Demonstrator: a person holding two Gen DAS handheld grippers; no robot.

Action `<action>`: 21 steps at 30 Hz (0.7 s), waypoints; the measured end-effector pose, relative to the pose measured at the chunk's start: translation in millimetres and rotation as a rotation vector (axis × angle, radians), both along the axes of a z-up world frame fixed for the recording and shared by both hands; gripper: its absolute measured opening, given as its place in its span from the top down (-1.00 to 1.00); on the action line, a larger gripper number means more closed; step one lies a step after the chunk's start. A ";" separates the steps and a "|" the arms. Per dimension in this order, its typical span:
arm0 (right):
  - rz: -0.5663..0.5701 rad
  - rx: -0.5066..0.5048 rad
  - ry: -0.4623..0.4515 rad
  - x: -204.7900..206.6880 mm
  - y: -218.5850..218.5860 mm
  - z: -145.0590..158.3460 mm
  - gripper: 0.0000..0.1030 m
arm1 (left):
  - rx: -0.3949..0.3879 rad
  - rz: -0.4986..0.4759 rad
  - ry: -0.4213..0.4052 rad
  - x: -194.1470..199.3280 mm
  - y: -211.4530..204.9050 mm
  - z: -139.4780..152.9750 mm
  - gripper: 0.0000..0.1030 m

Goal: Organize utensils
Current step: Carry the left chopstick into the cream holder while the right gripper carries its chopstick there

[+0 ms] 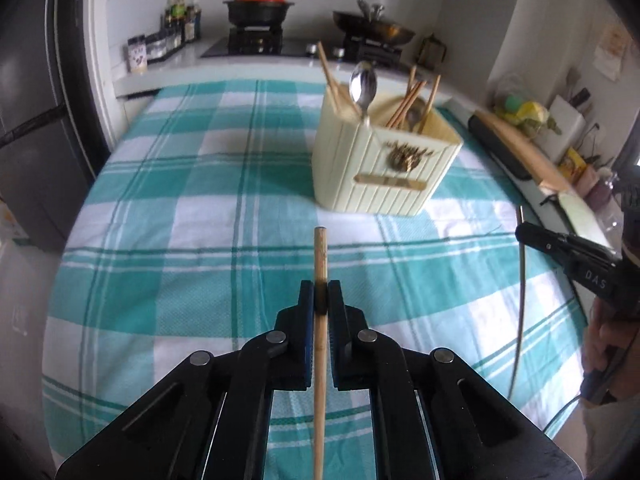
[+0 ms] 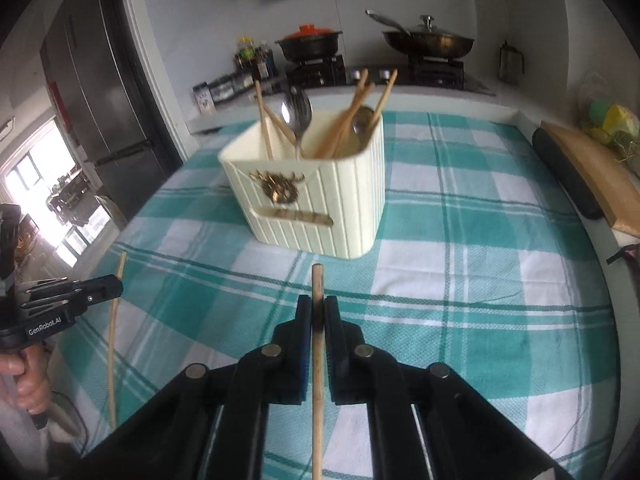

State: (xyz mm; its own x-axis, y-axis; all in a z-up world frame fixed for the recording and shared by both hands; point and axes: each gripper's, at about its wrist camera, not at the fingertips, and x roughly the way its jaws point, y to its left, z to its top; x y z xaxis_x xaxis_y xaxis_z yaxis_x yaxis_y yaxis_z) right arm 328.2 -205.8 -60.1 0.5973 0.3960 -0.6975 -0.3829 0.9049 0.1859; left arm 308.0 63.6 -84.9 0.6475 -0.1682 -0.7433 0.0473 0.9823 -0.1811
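Observation:
A cream ribbed utensil holder [image 1: 384, 164] [image 2: 316, 196] stands on the green checked tablecloth and holds several wooden chopsticks and metal spoons [image 1: 363, 87] [image 2: 297, 114]. My left gripper [image 1: 320, 296] is shut on a wooden chopstick [image 1: 320, 256], held above the cloth short of the holder. My right gripper [image 2: 317, 312] is shut on another wooden chopstick [image 2: 317, 284], also in front of the holder. Each gripper shows in the other view: the right at the right edge [image 1: 524, 234], the left at the left edge [image 2: 116, 286], each with its chopstick hanging down.
The tablecloth [image 1: 200, 208] [image 2: 480, 280] covers the table. A wooden board and a dark pad [image 1: 516, 148] [image 2: 580, 176] lie along its right side. Behind are a stove with a red-lidded pot [image 1: 260, 4] and a wok [image 2: 428, 42], spice jars, and a fridge at left.

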 end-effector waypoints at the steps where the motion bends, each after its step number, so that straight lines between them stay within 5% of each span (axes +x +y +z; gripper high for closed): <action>1: 0.003 0.015 -0.029 -8.4 -3.2 12.5 0.87 | -0.007 -0.007 -0.029 -4.8 0.3 12.4 0.90; 10: -0.013 0.070 -0.278 -44.2 -11.3 96.6 0.88 | -0.087 -0.044 -0.214 -24.4 -1.9 92.2 0.91; 21: -0.021 0.124 -0.565 53.2 25.3 193.3 0.88 | -0.070 -0.007 -0.429 58.6 -8.3 205.1 0.91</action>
State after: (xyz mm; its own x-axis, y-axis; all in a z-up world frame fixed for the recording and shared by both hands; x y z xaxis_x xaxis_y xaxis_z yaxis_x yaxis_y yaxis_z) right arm 381.5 -180.5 133.2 0.8721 0.4387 -0.2167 -0.4360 0.8978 0.0629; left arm 366.6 55.3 120.2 0.8941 -0.2136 -0.3938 0.1390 0.9679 -0.2094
